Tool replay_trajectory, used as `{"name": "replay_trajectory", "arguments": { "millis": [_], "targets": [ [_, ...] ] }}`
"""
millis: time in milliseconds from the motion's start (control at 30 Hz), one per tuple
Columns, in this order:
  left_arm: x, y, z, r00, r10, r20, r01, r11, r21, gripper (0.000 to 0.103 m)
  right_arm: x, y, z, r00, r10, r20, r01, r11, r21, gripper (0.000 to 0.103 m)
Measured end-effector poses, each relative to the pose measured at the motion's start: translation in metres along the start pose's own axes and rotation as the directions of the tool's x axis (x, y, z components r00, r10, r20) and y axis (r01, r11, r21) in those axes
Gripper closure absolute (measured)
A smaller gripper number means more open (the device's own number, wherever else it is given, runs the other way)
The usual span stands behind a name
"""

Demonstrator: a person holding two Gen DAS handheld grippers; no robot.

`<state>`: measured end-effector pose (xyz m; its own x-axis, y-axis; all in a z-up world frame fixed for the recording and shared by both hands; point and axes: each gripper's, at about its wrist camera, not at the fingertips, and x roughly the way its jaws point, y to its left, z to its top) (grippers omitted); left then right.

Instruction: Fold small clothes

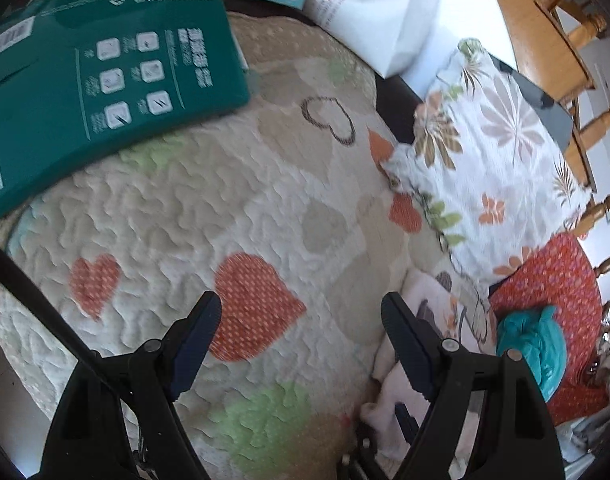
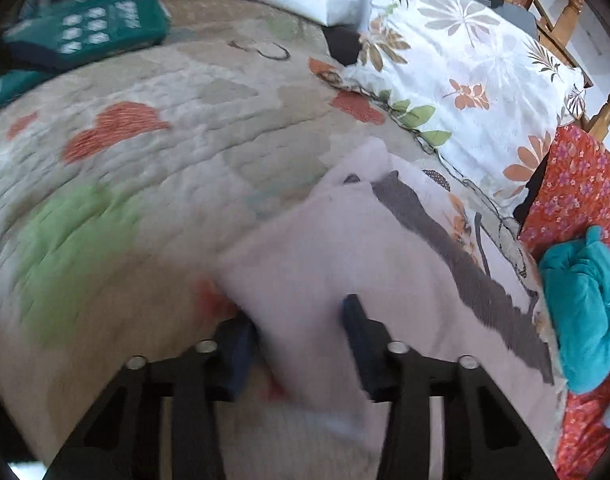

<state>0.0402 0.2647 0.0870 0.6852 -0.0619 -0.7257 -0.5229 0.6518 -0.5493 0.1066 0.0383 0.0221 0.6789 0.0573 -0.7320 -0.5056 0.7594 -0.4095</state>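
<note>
A bedroom in a home: a bed covered by a quilted bedspread (image 1: 177, 208) with heart patches, a floral pillow (image 1: 489, 152), a turned wooden bed frame (image 1: 601, 208), a teal box (image 1: 105, 76) and loose clothes lying about.

Quilted cloth bedspread (image 1: 185, 208); glossy teal carton (image 1: 105, 72); turned wooden chair (image 1: 585, 128).

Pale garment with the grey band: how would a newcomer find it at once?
Start at the heart quilt, go to its floral pillow side. The pale garment lies there, beside a teal bundle. Only it has a dark grey band.
</note>
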Motion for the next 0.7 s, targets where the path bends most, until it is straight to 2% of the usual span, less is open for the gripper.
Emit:
{"name": "replay_trajectory", "arguments": {
  "millis": [67,100,133,167,233,333,467,567,600,667,700],
  "targets": [
    [-0.003,0.004,0.003,1.000,-0.003,0.011,0.003,1.000,-0.017,0.022,0.010,0.004,0.011,0.999,-0.041,-0.008,0.041,0.999,-0.008,0.068],
    [-0.004,0.006,0.004,1.000,-0.005,0.012,0.006,1.000,-0.023,0.022,0.014,0.005,0.015,0.999,-0.050,-0.009,0.050,0.999,-0.011,0.077],
    [-0.004,0.006,0.003,1.000,-0.007,0.012,0.007,1.000,-0.027,0.022,0.017,0.006,0.017,0.999,-0.048,-0.014,0.047,0.999,-0.010,0.080],
    [-0.004,0.005,0.003,1.000,-0.009,0.011,0.009,1.000,-0.026,0.022,0.017,0.005,0.018,0.999,-0.045,-0.017,0.045,0.999,-0.009,0.087],
    [-0.004,0.002,0.000,1.000,-0.006,0.011,0.006,1.000,-0.013,0.022,0.012,-0.007,0.019,1.000,0.003,-0.018,-0.003,1.000,0.031,0.091],
    [-0.004,-0.009,-0.007,1.000,0.002,0.016,-0.002,1.000,0.020,0.022,-0.011,-0.059,0.016,0.995,0.101,0.016,-0.103,0.972,0.213,0.092],
    [0.004,-0.033,-0.023,1.000,-0.005,-0.004,0.006,0.997,0.077,0.022,-0.047,-0.154,-0.008,0.986,0.140,0.090,-0.165,0.881,0.444,0.092],
    [0.015,-0.058,-0.042,0.999,-0.020,-0.038,0.025,0.991,0.132,0.022,-0.077,-0.244,-0.065,0.985,0.118,0.127,-0.172,0.762,0.624,0.092],
    [0.020,-0.068,-0.051,0.998,-0.024,-0.052,0.032,0.988,0.154,0.022,-0.084,-0.262,-0.082,0.987,0.103,0.126,-0.161,0.734,0.660,0.092],
    [0.030,-0.087,-0.066,0.996,-0.035,-0.083,0.050,0.980,0.191,0.022,-0.095,-0.300,-0.130,0.993,0.065,0.094,-0.113,0.674,0.730,0.092],
    [0.037,-0.098,-0.076,0.993,-0.041,-0.107,0.063,0.975,0.214,0.022,-0.095,-0.316,-0.160,0.998,0.047,0.049,-0.068,0.645,0.761,0.092]
  ]
}}
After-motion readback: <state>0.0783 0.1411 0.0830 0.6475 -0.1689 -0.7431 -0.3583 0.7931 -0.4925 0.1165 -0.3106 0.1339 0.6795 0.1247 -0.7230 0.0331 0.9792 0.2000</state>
